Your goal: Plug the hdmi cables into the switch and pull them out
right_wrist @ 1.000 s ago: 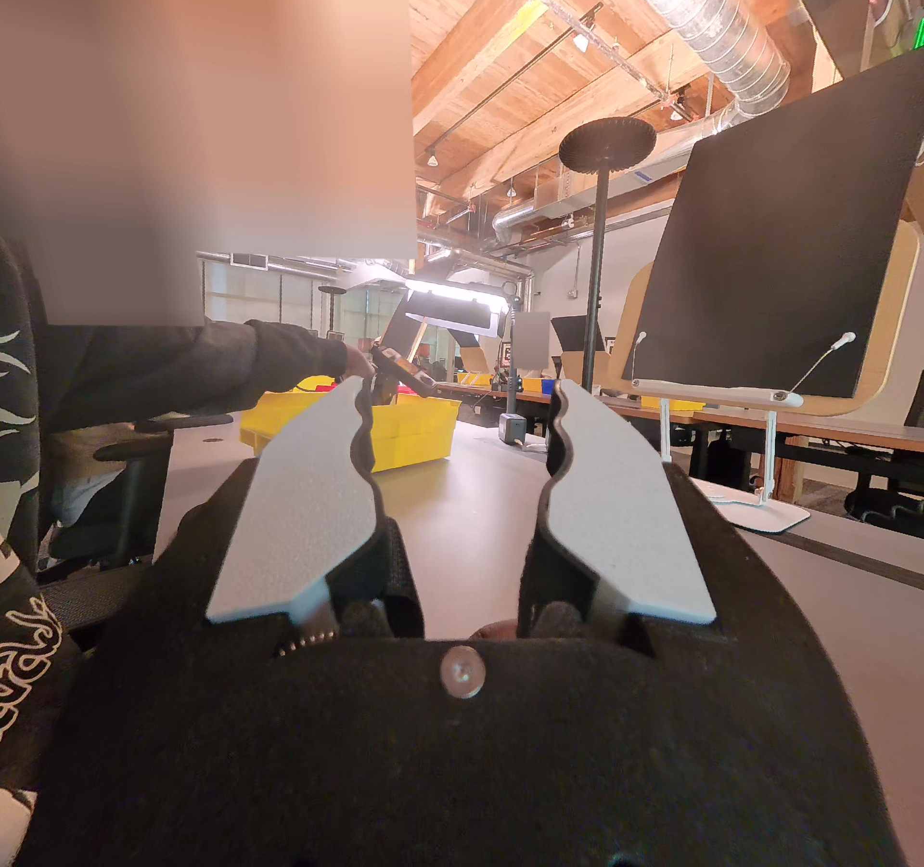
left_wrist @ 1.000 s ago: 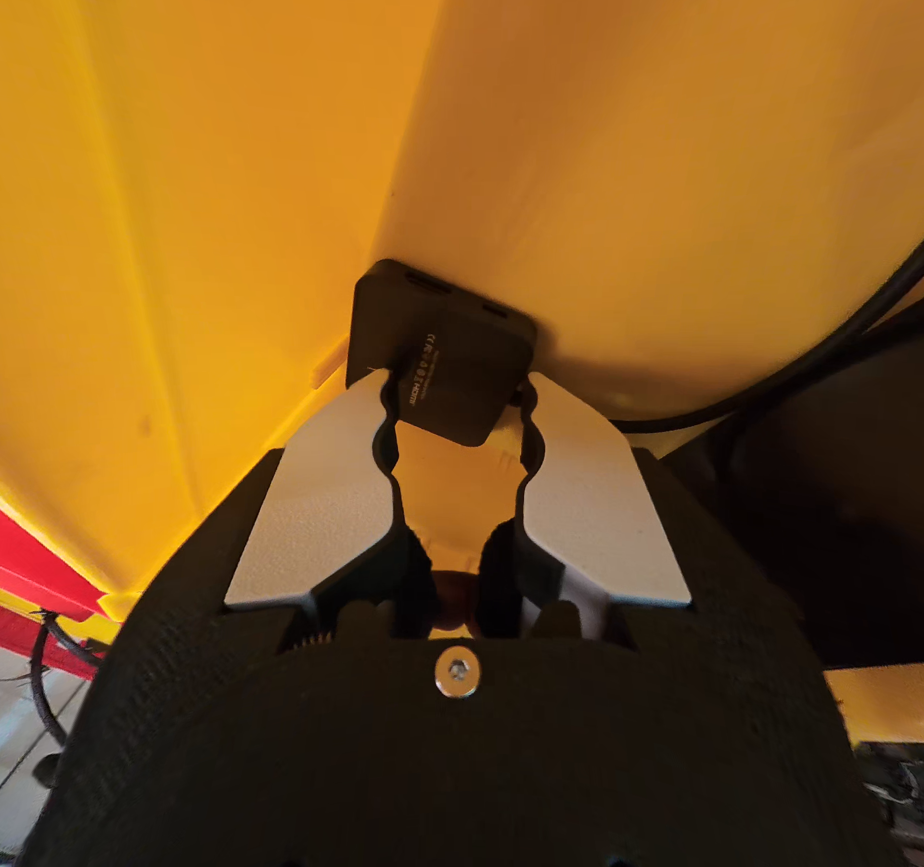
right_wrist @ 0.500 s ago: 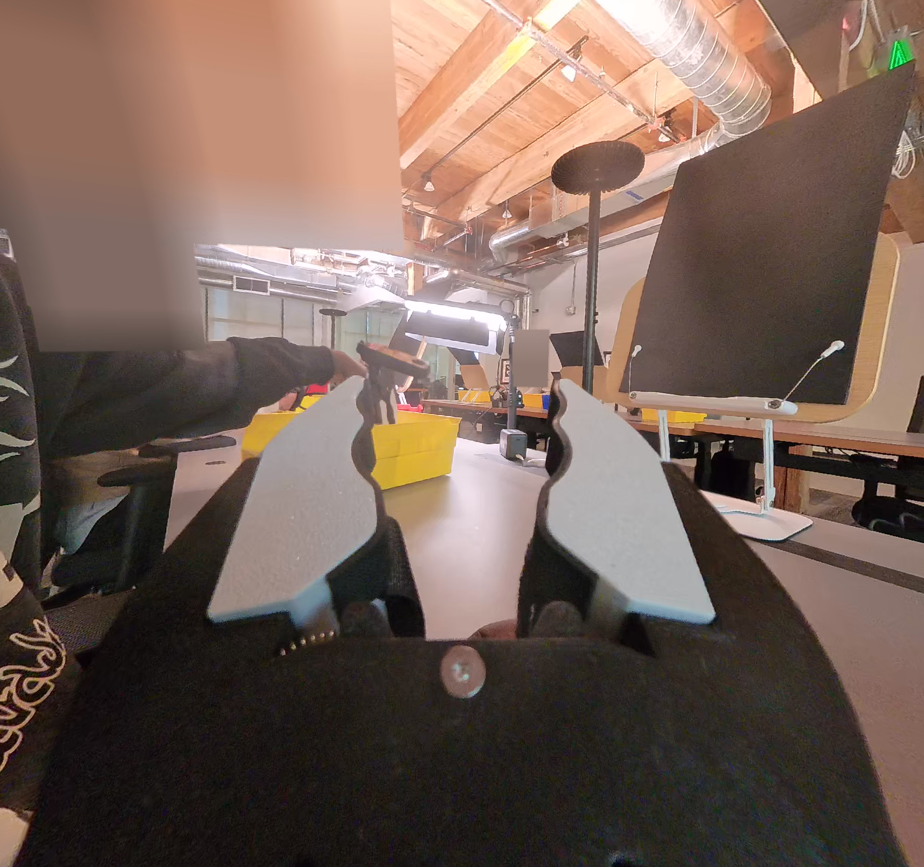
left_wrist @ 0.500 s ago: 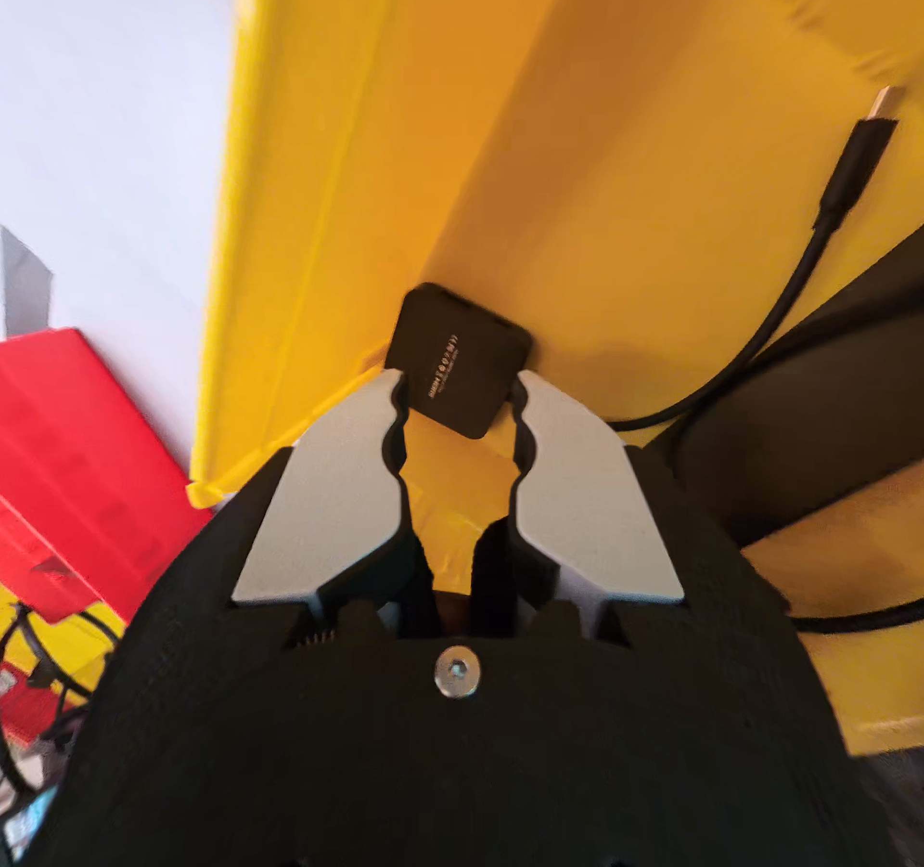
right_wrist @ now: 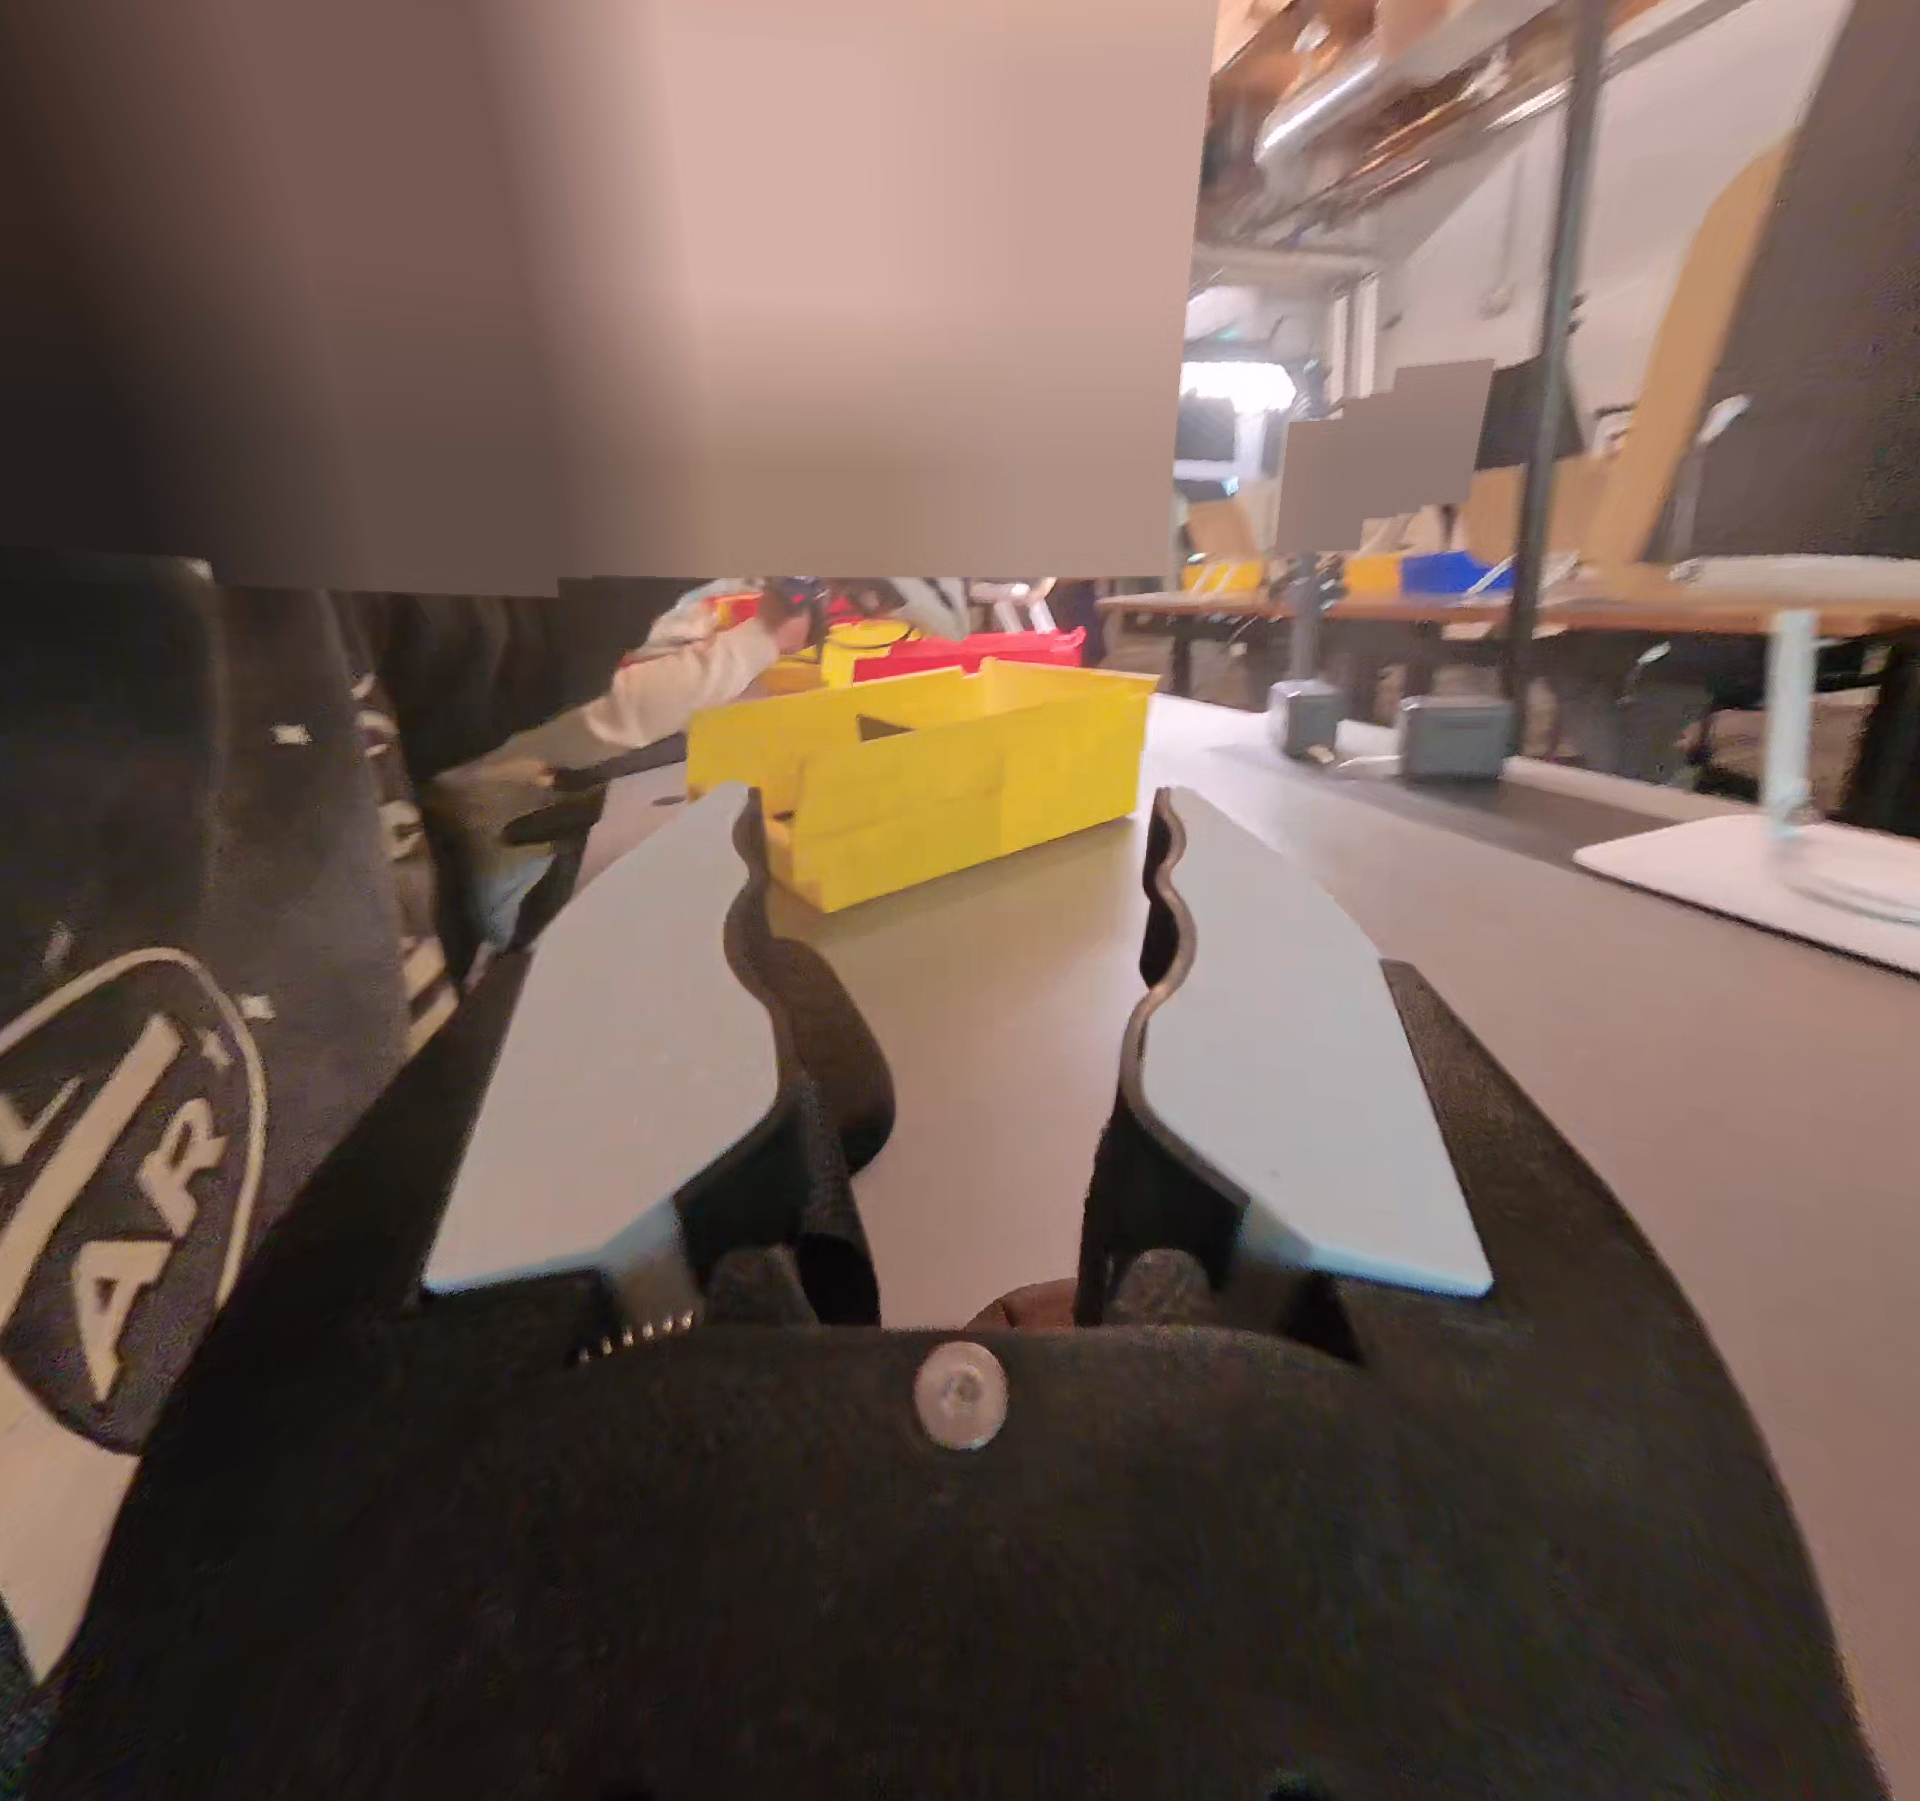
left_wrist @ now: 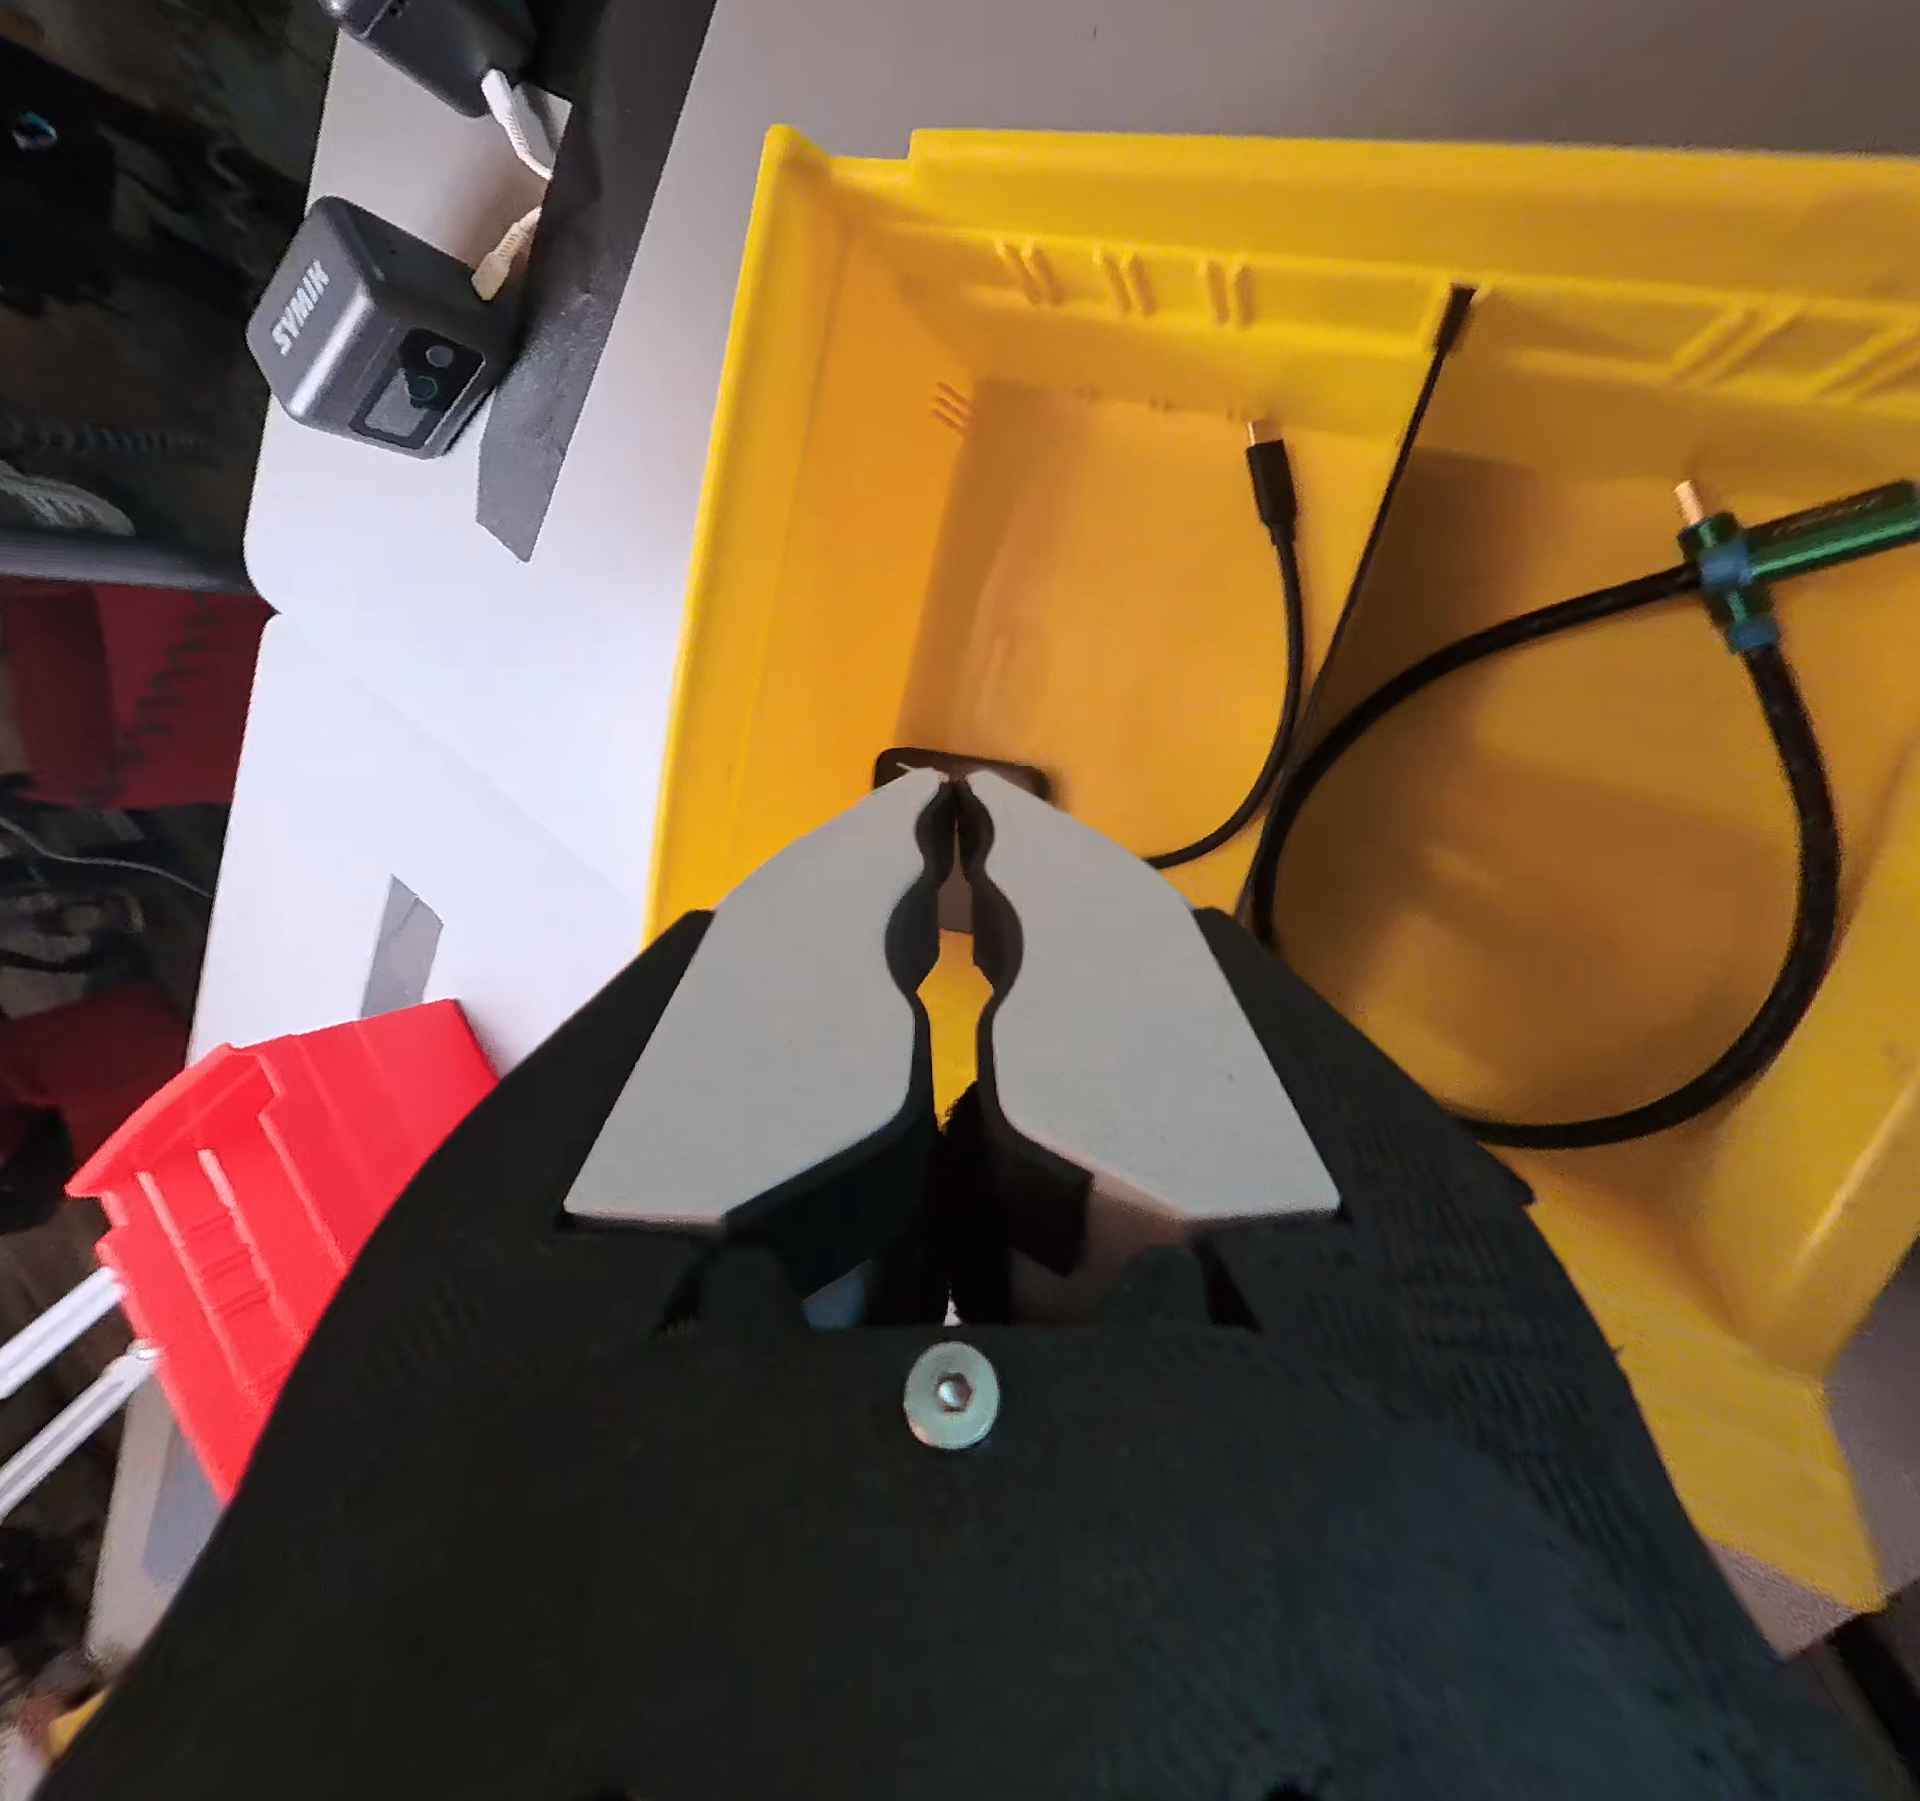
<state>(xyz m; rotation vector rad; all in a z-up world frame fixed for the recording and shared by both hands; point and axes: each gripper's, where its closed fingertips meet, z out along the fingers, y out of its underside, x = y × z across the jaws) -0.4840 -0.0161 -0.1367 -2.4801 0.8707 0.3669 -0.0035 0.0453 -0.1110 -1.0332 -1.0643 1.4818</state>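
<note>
The black switch [left_wrist: 902, 764] lies on the floor of the yellow bin [left_wrist: 790, 504] by its left wall, mostly hidden behind my left gripper [left_wrist: 954, 795]. The left jaws are closed with the tips together just above it; I cannot tell whether they touch it. A thin black cable [left_wrist: 1291, 629] with a small plug runs from the switch. A thick black HDMI cable [left_wrist: 1808, 878] with a green plug [left_wrist: 1813, 538] lies looped in the bin's right compartment. My right gripper [right_wrist: 956, 801] is open and empty low over the grey table, facing the yellow bin [right_wrist: 935, 764].
A red bin [left_wrist: 281, 1180] stands left of the yellow one. Two dark grey boxes [left_wrist: 374, 338] with white cables sit at the table's far left. In the right wrist view a white stand base [right_wrist: 1766, 868] is on the right, and a person's sleeve [right_wrist: 665, 702] reaches behind the bin.
The left gripper has pulled back up out of the bin and closed its jaws, which were spread around the switch. The right gripper has tilted down and swung toward the yellow bin.
</note>
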